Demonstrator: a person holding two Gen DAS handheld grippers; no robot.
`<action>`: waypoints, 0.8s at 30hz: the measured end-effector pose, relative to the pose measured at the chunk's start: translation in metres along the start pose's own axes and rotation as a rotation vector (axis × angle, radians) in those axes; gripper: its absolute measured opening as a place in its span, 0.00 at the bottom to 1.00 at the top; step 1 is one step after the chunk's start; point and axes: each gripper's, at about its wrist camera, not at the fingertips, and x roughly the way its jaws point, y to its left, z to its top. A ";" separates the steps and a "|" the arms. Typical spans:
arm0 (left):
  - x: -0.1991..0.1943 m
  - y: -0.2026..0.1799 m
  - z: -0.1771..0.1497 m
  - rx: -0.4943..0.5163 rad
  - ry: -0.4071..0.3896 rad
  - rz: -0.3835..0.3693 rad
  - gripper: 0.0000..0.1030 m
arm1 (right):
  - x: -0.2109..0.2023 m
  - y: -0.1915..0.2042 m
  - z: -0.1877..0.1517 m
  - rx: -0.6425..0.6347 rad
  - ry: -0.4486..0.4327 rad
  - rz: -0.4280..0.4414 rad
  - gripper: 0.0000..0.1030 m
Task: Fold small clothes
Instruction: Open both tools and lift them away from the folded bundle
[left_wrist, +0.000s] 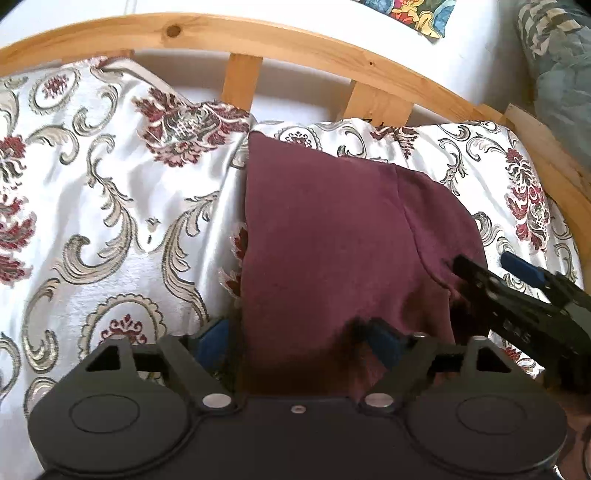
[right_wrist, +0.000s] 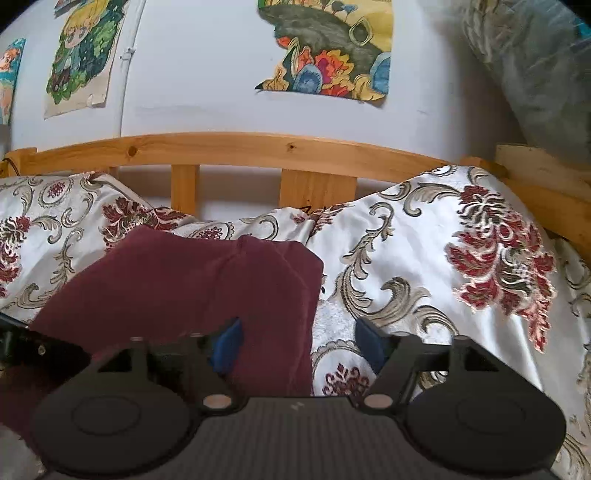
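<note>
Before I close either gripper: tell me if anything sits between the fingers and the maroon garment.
Nothing visible does. The maroon garment already lies between the open fingers of the left gripper, and its edge lies inside the open right gripper.

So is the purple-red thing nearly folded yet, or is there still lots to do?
Partly done. The maroon garment already lies on the floral bedspread as a fairly neat doubled shape with a straight left edge. Right now both tools are open at its near edge: the left tool straddles the cloth, and the right tool sits at its right-hand edge. Probably left: at least one more fold, since it isn't yet a compact bundle.
</note>
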 end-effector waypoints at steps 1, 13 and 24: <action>-0.002 -0.002 0.000 0.005 -0.003 0.009 0.86 | -0.006 0.000 0.000 0.003 -0.007 -0.001 0.86; -0.061 -0.030 -0.016 0.133 -0.125 0.075 0.99 | -0.086 -0.009 0.004 0.136 -0.098 -0.066 1.00; -0.134 -0.036 -0.045 0.113 -0.239 0.079 0.99 | -0.172 0.003 0.012 0.149 -0.197 -0.073 1.00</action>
